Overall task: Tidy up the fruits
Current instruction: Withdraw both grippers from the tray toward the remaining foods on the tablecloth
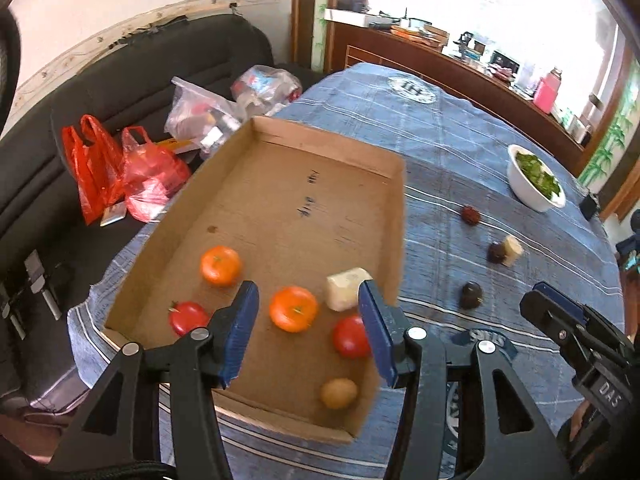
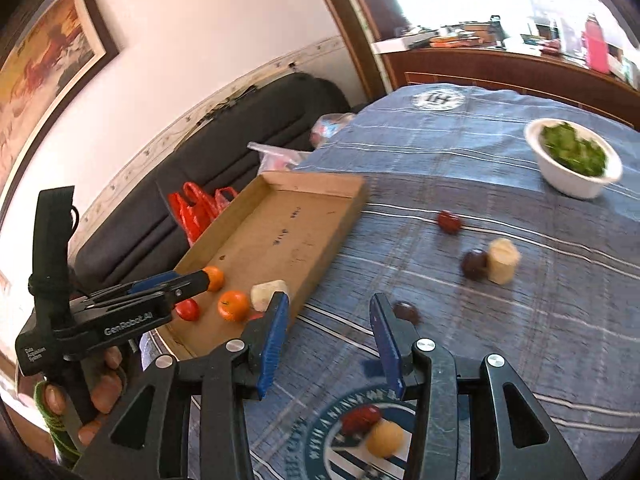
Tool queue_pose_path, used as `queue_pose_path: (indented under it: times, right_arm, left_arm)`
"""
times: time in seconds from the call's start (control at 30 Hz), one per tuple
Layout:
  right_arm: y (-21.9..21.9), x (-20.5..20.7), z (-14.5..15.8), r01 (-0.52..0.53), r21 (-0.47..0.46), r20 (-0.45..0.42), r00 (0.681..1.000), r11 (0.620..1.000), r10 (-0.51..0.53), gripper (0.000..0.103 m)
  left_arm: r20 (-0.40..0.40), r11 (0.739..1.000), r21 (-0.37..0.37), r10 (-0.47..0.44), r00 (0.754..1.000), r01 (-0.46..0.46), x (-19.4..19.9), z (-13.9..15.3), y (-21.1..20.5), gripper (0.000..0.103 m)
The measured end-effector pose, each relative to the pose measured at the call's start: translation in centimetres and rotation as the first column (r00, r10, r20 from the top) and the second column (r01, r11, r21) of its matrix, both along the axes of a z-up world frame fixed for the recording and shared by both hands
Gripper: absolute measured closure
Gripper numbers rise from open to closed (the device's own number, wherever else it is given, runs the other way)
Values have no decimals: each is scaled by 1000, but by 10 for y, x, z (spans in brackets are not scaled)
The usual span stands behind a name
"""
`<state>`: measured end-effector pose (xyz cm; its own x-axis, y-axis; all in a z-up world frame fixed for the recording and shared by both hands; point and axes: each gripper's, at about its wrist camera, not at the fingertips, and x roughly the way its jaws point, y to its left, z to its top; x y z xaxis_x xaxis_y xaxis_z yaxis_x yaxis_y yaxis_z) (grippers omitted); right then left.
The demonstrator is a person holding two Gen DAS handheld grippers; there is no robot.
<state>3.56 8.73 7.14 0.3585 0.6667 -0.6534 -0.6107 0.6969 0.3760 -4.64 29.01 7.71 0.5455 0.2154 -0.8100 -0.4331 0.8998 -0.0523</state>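
Both grippers, left gripper (image 1: 308,332) and right gripper (image 2: 332,344), hang with jaws parted, gripping nothing. The cardboard tray (image 1: 394,216) holds two oranges (image 1: 294,308), tomatoes (image 1: 350,336), a kiwi (image 1: 338,393) and a pale chunk (image 1: 347,288). Farther off, the white bowl (image 2: 568,182) holds greens.

In the right wrist view, the left tool (image 2: 210,276) stands in front of one orange fruit (image 2: 215,278) in the cardboard tray (image 2: 320,188), and the blue pad of the right tool (image 2: 330,344) covers most of a red fruit (image 2: 255,315) there. The white bowl (image 2: 572,176) of greens and the dark fruit (image 2: 406,313) on the desk (image 2: 500,320) are smeared by motion blur. In the left wrist view, the right tool (image 1: 560,312) is cut by the picture's edge, so its second finger is not seen.
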Motion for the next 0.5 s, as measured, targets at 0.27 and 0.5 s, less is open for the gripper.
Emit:
queue_pose_path:
  times: [0.27,0.5]
  right_arm:
    - [-43,1,-3,77,6,-12,997,997,-77,59]
    - [-72,-6,1,123,8,0,992,992,-123,59]
  left_arm:
    - [-8,999,12,-53,999,53,0,3,-32,52]
    - [-10,994,0,-110,994,110,0,3,-57,52]
